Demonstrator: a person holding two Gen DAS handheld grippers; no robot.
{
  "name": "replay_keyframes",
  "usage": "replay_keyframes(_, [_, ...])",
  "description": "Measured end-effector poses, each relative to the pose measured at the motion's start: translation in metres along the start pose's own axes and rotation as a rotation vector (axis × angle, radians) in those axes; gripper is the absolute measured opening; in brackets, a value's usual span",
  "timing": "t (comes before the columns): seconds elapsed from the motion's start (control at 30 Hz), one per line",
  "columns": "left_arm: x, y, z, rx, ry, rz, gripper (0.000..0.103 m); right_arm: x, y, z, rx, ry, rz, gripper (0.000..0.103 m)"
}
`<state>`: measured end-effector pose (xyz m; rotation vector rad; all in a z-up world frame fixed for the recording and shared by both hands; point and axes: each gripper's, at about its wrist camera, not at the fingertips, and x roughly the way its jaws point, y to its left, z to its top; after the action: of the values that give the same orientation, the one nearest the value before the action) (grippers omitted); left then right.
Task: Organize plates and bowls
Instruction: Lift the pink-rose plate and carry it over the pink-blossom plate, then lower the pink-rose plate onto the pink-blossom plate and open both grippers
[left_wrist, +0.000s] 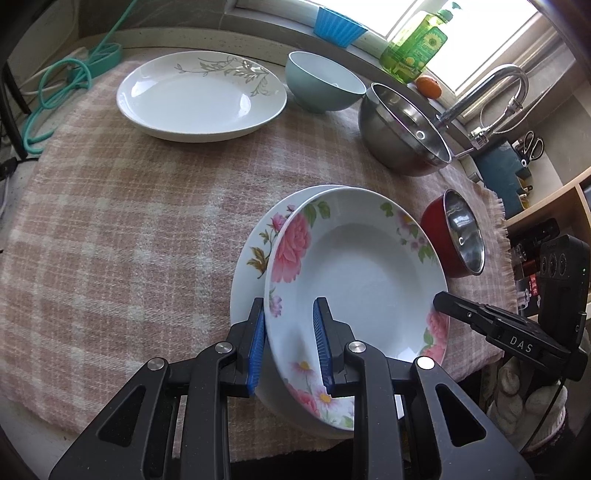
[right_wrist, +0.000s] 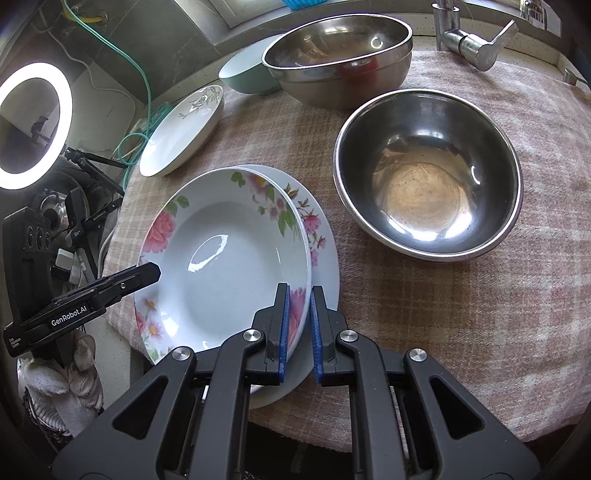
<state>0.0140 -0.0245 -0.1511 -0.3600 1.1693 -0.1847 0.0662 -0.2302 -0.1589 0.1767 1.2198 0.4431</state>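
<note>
— What do your tools have hold of?

— Both are on the deep plate. My left tool has its blue pads either side of the near rim, one under it and one inside, with a gap showing, so I cannot tell whether it grips. My right tool is nearly closed with the opposite rim between its pads; I cannot see whether they press.

— Where does the plate sit?

— On a flat plate, which lies on the checked cloth over the desk. Most of the flat plate is hidden; only one edge with flowers shows.

— And the rest?

— A leaf plate and a green bowl stand farther back, a big steel bowl beside them. A small bowl stands near the stack, red outside, steel inside. The big bowl partly covers the green bowl in the right view. My tool bodies cut off the plates' near edge in both views.
</note>
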Motion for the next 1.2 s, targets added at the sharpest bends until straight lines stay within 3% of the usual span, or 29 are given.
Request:
replay_keyframes(0.73, [-0.001,0.002,0.003,0.010,-0.007,0.012,0.022,-0.002,0.013,0.002,-0.059,-0.009,-0.075,0.023])
replay_keyframes(1.2, [-0.018,0.020,0.019,-0.008,-0.036,-0.007,0.023,-0.018,0.021,0.013,-0.049,-0.069,-0.088,0.023])
